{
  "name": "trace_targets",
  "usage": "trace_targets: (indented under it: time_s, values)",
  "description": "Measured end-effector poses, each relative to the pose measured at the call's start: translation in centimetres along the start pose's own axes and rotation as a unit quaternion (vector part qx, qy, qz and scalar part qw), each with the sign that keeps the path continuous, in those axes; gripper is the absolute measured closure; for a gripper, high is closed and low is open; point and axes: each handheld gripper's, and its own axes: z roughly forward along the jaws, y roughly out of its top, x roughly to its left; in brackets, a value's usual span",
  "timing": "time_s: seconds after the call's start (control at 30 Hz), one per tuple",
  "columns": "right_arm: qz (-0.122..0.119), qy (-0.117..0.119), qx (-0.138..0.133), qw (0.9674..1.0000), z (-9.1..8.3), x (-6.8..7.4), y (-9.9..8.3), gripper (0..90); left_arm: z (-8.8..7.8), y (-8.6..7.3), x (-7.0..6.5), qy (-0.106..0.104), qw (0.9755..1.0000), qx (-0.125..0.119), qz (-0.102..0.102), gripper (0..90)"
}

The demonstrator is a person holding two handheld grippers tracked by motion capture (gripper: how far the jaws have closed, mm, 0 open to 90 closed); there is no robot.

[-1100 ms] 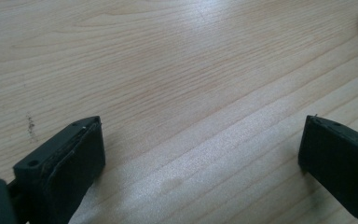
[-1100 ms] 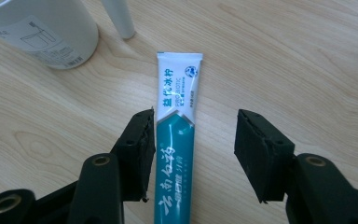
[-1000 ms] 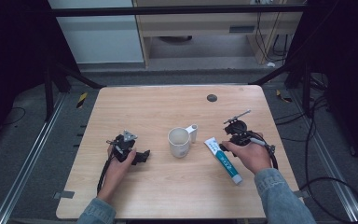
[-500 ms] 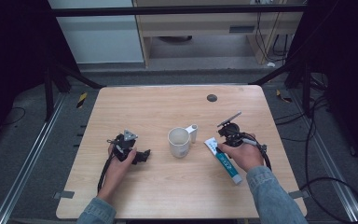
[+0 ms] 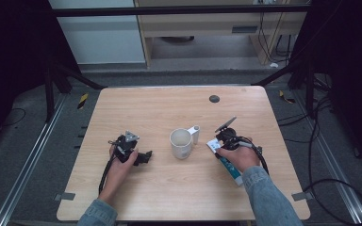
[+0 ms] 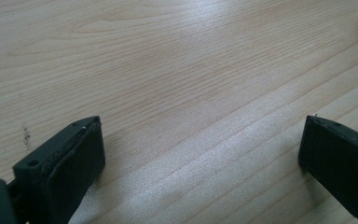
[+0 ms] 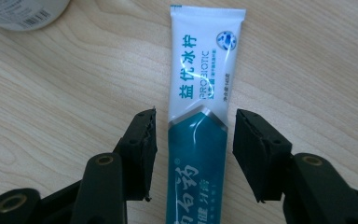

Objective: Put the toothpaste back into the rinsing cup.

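A white and teal toothpaste tube (image 5: 232, 173) lies flat on the wooden table (image 5: 169, 108), right of a white mug (image 5: 181, 143). My right gripper (image 5: 219, 147) is low over the tube's flat end. In the right gripper view the tube (image 7: 200, 93) runs between the jaws of the right gripper (image 7: 195, 126), with a narrow gap on each side. Those jaws have just been opening a little, and the pads do not press on the tube. My left gripper (image 5: 143, 157) rests on the table left of the mug. The left gripper (image 6: 203, 135) stands wide open over bare wood.
A small white piece (image 5: 194, 133) stands against the mug's back right side. A dark round spot (image 5: 214, 99) marks the table toward the back. In the right gripper view, a white rounded thing with a barcode (image 7: 23, 11) sits at the top left.
The right hand has come down and a little to the left, closer to the mug, and now sits low over the tube. The left hand has kept still.
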Motion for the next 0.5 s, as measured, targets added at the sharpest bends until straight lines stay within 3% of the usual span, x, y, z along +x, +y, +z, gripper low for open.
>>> trace_targets:
  time_s: [0.5]
  values:
    - [-0.001,0.002,0.012,0.9999,0.98,-0.45,0.18,48.6,0.0,0.0,0.0,0.0,1.0,0.0,0.0,0.0]
